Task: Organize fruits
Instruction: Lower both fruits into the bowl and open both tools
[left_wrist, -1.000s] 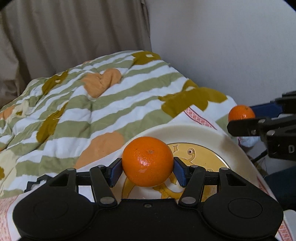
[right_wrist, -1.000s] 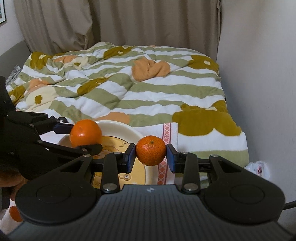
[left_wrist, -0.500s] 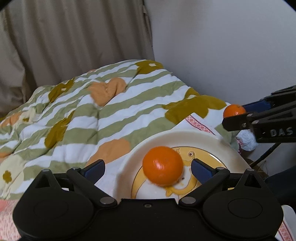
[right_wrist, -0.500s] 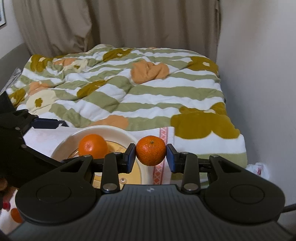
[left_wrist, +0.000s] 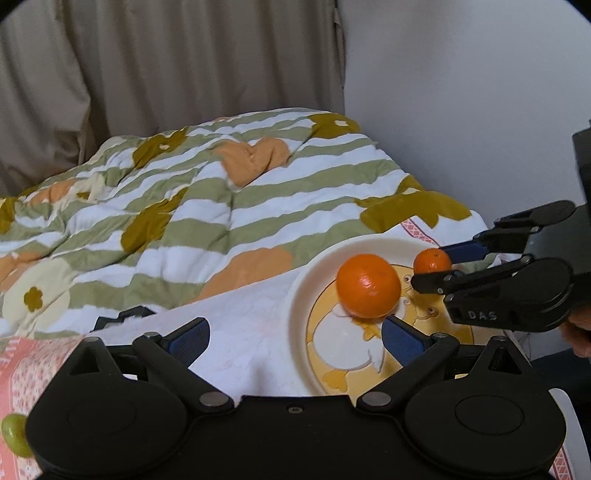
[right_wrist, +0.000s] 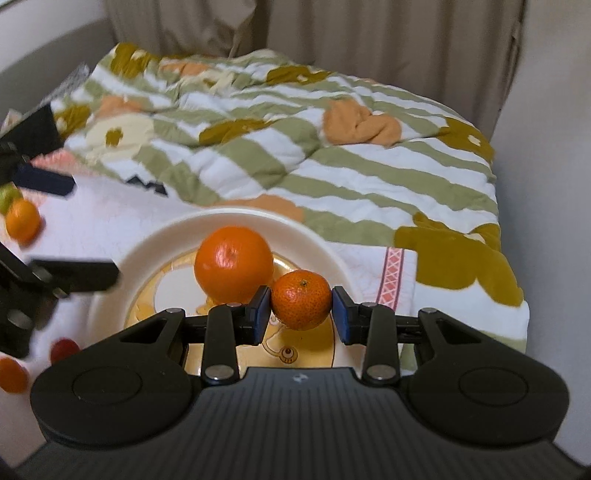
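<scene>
A large orange lies on the cream plate with a yellow cartoon print. My left gripper is open and empty, drawn back to the left of the plate; it also shows in the right wrist view. My right gripper is shut on a small mandarin and holds it just over the plate, beside the large orange.
The plate sits on a white and pink cloth over a striped floral quilt. Loose fruit lies at the left: an orange, a green fruit, a red one. A wall stands right.
My left gripper opened, dropped the large orange onto the plate and pulled back left. My right gripper carried the mandarin forward over the plate.
</scene>
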